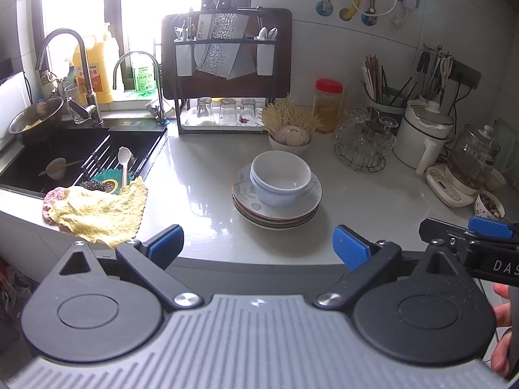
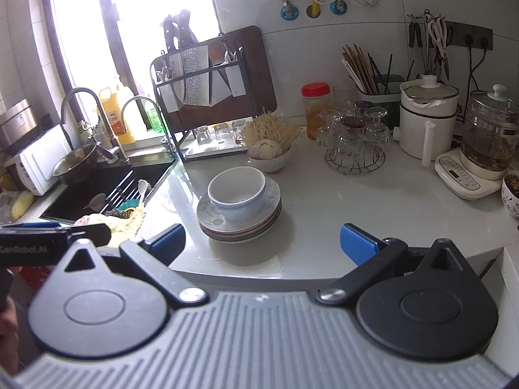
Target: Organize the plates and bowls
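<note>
Two nested white bowls [image 1: 280, 176] sit on a stack of several plates [image 1: 275, 212] in the middle of the pale counter; the top plate has a leaf pattern. The same bowls [image 2: 238, 193] and plates [image 2: 238, 227] show in the right wrist view. My left gripper [image 1: 258, 248] is open and empty, held at the counter's front edge, short of the stack. My right gripper [image 2: 262, 246] is open and empty, also at the front edge and short of the stack. The right gripper's blue-padded tip shows at the right of the left wrist view [image 1: 467, 230].
A black sink [image 1: 81, 155] with a small bowl, chopsticks and spoon lies left, a yellow cloth [image 1: 100, 210] over its corner. Behind the stack stand a garlic bowl [image 1: 290, 137], a knife and glass rack [image 1: 223, 74], a red-lidded jar [image 1: 327, 105], glass cups [image 1: 363, 139], a kettle [image 1: 421, 133].
</note>
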